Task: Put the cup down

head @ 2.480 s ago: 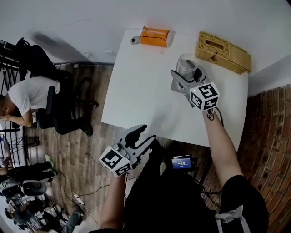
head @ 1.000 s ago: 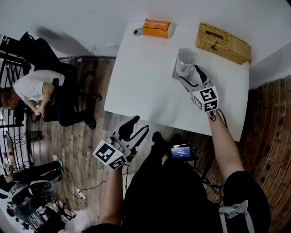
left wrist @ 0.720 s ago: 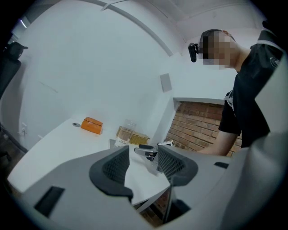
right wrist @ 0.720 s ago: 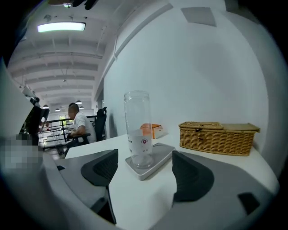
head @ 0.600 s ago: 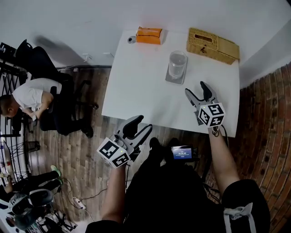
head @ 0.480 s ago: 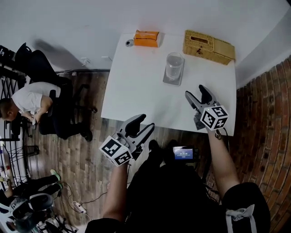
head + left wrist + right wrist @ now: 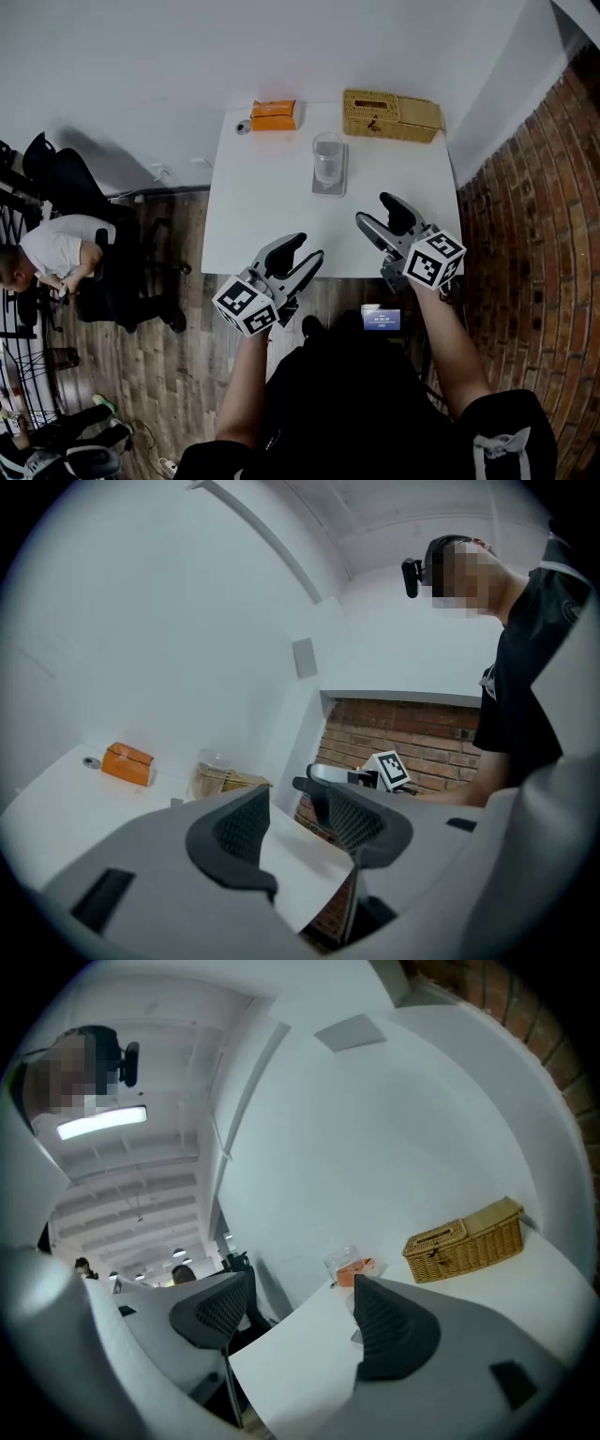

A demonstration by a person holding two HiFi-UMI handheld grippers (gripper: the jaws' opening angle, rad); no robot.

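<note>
A clear plastic cup (image 7: 327, 157) stands upright on a grey square mat (image 7: 329, 182) at the far middle of the white table (image 7: 272, 216). Nothing holds it. My right gripper (image 7: 377, 210) hangs open and empty over the table's near right edge, well short of the cup. In the right gripper view the cup (image 7: 342, 1264) shows far off between the spread jaws. My left gripper (image 7: 305, 248) is open and empty at the near edge, left of the right one. In the left gripper view the cup (image 7: 212, 760) is small and distant.
An orange box (image 7: 273, 114) and a small round object (image 7: 243, 126) lie at the table's far left. A wicker basket (image 7: 392, 115) sits at the far right, by the brick wall (image 7: 525, 169). A person sits on a chair (image 7: 56, 262) to the left.
My right gripper was shut on the cup above the table. It has set the cup on the grey mat, opened, and drawn back to the near edge. The left gripper barely moved.
</note>
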